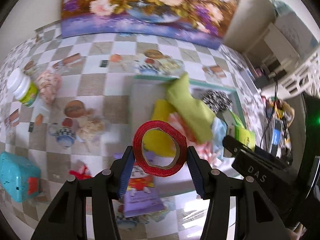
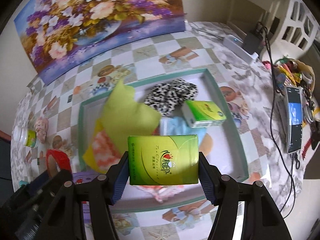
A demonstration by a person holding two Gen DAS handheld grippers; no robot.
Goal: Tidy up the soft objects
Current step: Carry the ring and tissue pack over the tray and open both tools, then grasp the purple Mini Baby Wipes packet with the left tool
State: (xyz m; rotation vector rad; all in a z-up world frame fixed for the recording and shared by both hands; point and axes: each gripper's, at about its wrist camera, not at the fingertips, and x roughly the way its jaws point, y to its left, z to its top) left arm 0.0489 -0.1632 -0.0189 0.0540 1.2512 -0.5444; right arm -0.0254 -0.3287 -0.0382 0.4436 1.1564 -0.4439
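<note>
My left gripper (image 1: 160, 156) is shut on a red ribbon roll (image 1: 160, 150) and holds it above the table beside the teal-rimmed tray (image 1: 152, 77). My right gripper (image 2: 163, 161) is shut on a green tissue pack (image 2: 163, 160) and holds it over the tray (image 2: 81, 118). In the tray lie a lime green pillow (image 2: 128, 116), a yellow cloth (image 2: 94, 152), an orange-white cloth (image 2: 102, 150), a leopard-print fabric (image 2: 172, 96), a light blue cloth (image 2: 178, 128) and a second green tissue pack (image 2: 206, 114). The red roll also shows in the right wrist view (image 2: 58, 158).
A white-capped bottle (image 1: 23, 90) and a floral pouch (image 1: 49, 87) lie at the table's left. A turquoise box (image 1: 16, 178) and a purple booklet (image 1: 142, 202) lie near me. A flower painting (image 2: 96, 20) leans at the back. A phone (image 2: 294, 120) and cables lie at the right.
</note>
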